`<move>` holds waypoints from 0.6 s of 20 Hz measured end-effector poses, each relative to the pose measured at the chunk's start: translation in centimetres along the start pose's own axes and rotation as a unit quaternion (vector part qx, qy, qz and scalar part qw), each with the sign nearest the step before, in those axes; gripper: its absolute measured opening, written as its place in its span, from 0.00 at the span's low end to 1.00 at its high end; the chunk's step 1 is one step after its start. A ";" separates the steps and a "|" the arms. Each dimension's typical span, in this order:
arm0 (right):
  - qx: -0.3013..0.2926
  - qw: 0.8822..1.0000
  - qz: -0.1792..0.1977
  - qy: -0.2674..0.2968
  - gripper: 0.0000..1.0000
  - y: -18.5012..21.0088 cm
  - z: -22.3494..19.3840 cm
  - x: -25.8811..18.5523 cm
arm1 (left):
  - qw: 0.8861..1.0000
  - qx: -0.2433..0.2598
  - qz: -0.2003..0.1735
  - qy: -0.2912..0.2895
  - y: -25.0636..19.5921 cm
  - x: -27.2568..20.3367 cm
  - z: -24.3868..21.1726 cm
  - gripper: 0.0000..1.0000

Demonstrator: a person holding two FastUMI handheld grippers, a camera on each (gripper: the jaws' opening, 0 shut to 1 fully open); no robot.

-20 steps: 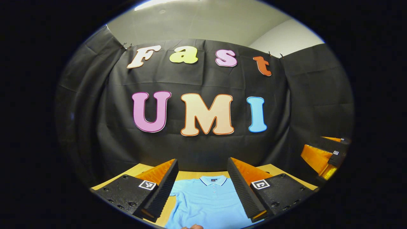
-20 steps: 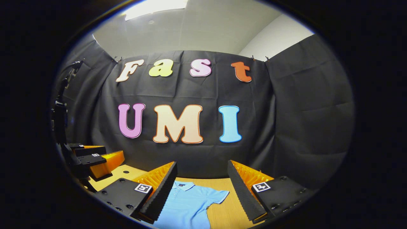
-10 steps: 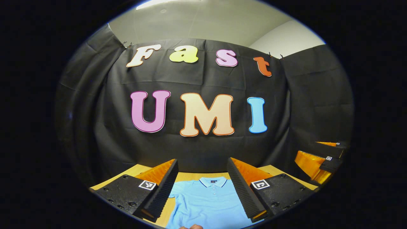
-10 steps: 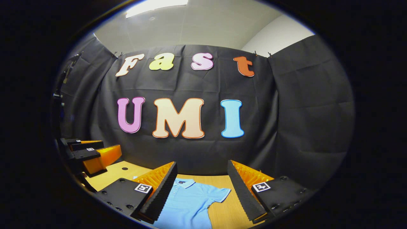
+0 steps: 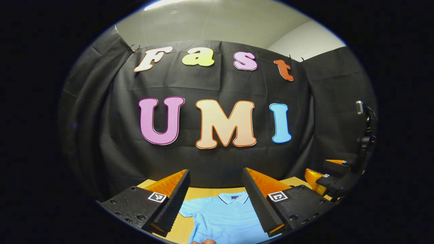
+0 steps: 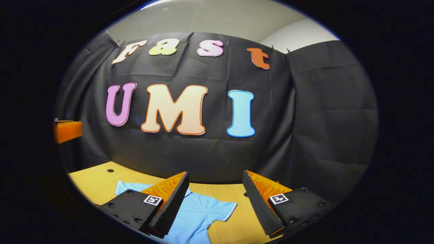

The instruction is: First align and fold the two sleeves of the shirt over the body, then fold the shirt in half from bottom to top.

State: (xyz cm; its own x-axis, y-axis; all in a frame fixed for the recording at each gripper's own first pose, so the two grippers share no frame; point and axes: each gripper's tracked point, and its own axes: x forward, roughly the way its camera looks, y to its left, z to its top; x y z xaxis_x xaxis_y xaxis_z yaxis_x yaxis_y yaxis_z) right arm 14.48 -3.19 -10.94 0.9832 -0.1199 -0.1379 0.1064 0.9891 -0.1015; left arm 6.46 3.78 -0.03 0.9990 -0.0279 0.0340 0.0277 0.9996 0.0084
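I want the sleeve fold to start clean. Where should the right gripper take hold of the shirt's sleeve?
Probably at the sleeve's outer hem, coming from the table side. It lies flat, spread outward from the shirt, and the right gripper is open above it.

Shirt [image 5: 222, 217] flat on table [image 6: 98, 178] — collar toward booth wall [image 5: 210, 162]; sleeves spread sideways.

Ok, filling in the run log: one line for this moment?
stage: before first sleeve fold | shirt: flat on table, sleeves spread | left gripper: open, above shirt | right gripper: open, above sleeve
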 end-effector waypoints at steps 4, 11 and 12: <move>-0.011 0.999 -0.012 0.033 0.99 -0.5 -3.9 4.6 | 1.000 0.001 0.006 0.007 1.4 1.2 -0.7 0.92; -0.015 0.994 -0.034 0.104 0.99 -1.4 -11.9 10.8 | 1.000 -0.002 0.016 0.018 2.8 2.5 -1.9 0.93; -0.013 0.992 -0.038 0.118 0.99 -1.6 -13.2 11.5 | 1.000 -0.001 0.017 0.020 3.0 2.7 -2.1 0.94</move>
State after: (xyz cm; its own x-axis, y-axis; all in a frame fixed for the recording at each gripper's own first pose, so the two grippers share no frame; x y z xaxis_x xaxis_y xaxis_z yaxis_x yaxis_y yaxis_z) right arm 23.60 -7.31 -25.39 0.9098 -0.2142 -0.3555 0.1726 0.9742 -0.1454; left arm 9.34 6.70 -2.03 1.0000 0.0069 -0.0065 -0.0068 1.0000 0.0052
